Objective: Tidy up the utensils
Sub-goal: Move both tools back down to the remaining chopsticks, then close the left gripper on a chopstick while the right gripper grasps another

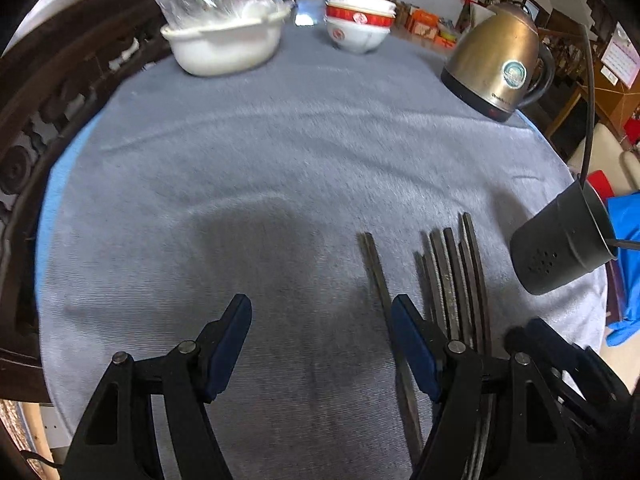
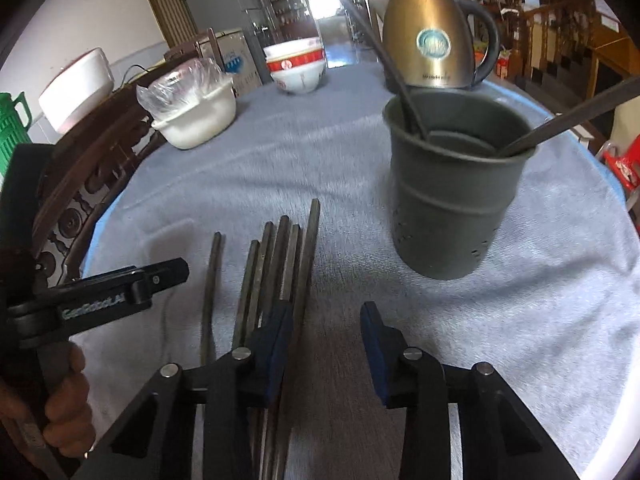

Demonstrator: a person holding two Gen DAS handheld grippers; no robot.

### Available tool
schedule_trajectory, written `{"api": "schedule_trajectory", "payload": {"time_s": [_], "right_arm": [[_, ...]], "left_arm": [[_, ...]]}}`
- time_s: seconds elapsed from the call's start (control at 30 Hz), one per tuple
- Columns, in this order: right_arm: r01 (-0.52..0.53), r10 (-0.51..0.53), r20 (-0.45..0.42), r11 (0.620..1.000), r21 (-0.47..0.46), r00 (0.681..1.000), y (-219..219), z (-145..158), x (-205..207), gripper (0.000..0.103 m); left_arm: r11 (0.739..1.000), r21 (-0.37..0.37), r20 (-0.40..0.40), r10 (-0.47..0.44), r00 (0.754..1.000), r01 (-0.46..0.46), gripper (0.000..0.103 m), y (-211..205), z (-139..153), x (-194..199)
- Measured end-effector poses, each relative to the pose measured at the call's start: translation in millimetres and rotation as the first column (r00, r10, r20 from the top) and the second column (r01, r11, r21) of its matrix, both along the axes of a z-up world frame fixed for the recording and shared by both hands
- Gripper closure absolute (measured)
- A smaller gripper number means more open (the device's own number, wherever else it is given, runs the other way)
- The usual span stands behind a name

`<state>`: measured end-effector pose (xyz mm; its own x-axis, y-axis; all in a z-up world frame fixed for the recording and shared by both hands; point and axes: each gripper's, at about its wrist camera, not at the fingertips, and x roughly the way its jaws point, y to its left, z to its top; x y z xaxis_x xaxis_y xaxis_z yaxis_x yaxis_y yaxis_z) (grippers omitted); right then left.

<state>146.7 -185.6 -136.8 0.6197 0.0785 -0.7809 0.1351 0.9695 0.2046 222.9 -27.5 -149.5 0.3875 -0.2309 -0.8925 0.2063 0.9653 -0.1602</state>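
Chopsticks (image 2: pixel 280 272), judged stiff, thin and slippery, are laid flat beside the holder (image 2: pixel 452 192), best pinched mid-length, while both the left gripper (image 1: pixel 320 320) and right gripper (image 2: pixel 326 320) are held open, empty.

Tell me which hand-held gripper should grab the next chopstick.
Right. The right hand-held gripper is open, right beside the chopsticks, with the cup just ahead. The left hand-held gripper hangs mostly over bare cloth.

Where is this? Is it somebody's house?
Probably a home dining room. A cloth-covered table holds stacked rice bowls, an electric kettle and chopsticks beside a holder cup. A carved wooden chair stands alongside.
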Motion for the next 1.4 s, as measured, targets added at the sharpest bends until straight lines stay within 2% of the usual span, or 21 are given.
{"api": "schedule_trajectory", "payload": {"time_s": [0.1, 0.23, 0.33, 0.5, 0.57, 0.63, 0.73, 0.93, 1.07, 1.23, 1.4], "right_arm": [[0.001, -0.001, -0.008, 1.0, -0.002, 1.0, -0.4, -2.4, 13.8, 0.07], [-0.011, 0.011, -0.028, 1.0, 0.008, 1.0, 3.9, -6.7, 26.7, 0.072], [-0.012, 0.012, -0.036, 1.0, 0.004, 0.999, 7.2, -10.9, 32.0, 0.074], [-0.01, 0.012, -0.066, 1.0, 0.028, 0.998, 3.7, -13.1, 39.3, 0.076], [-0.009, 0.011, -0.091, 1.0, 0.028, 0.996, 1.7, -14.4, 40.4, 0.084], [-0.007, 0.011, -0.102, 0.999, 0.044, 0.995, -2.0, -15.2, 38.5, 0.084], [-0.014, 0.015, -0.112, 1.0, 0.008, 0.994, -1.9, -13.4, 34.6, 0.086], [-0.041, 0.036, -0.139, 0.999, -0.034, 0.99, -1.5, -10.9, 26.5, 0.09], [-0.014, 0.015, -0.184, 1.0, 0.007, 0.983, -6.3, -12.7, 39.0, 0.089], [-0.012, -0.002, -0.196, 0.998, -0.068, 0.981, 2.4, -11.9, 57.8, 0.088], [-0.007, -0.014, -0.179, 0.993, -0.12, 0.984, 8.4, -12.6, 65.8, 0.088]], "left_arm": [[1.0, -0.003, -0.011, -0.004, 1.0, 0.004, 0.033, -5.3, -3.0, 4.6], [1.0, -0.011, -0.046, -0.021, 0.999, 0.02, 0.046, -8.8, -8.7, 12.1], [1.0, -0.012, -0.069, -0.026, 0.997, 0.025, 0.05, -11.6, -13.5, 17.3], [0.999, -0.015, -0.063, -0.044, 0.997, 0.043, 0.057, -18.7, -13.6, 22.1], [0.998, -0.006, -0.057, -0.057, 0.997, 0.056, 0.066, -21.6, -13.9, 22.9], [0.998, -0.002, -0.053, -0.069, 0.996, 0.069, 0.077, -24.6, -14.0, 24.5], [0.996, -0.011, -0.048, -0.093, 0.995, 0.092, 0.087, -25.0, -14.7, 26.7], [0.986, -0.041, -0.064, -0.165, 0.984, 0.162, 0.087, -19.6, -15.2, 25.0], [0.987, -0.101, -0.116, -0.138, 0.984, 0.127, 0.084, -3.7, -15.0, 34.5], [0.989, -0.122, -0.152, -0.099, 0.983, 0.081, 0.074, 8.9, -13.8, 36.4], [0.993, -0.113, -0.195, -0.062, 0.979, 0.04, 0.074, 6.9, -15.9, 39.2]]}}
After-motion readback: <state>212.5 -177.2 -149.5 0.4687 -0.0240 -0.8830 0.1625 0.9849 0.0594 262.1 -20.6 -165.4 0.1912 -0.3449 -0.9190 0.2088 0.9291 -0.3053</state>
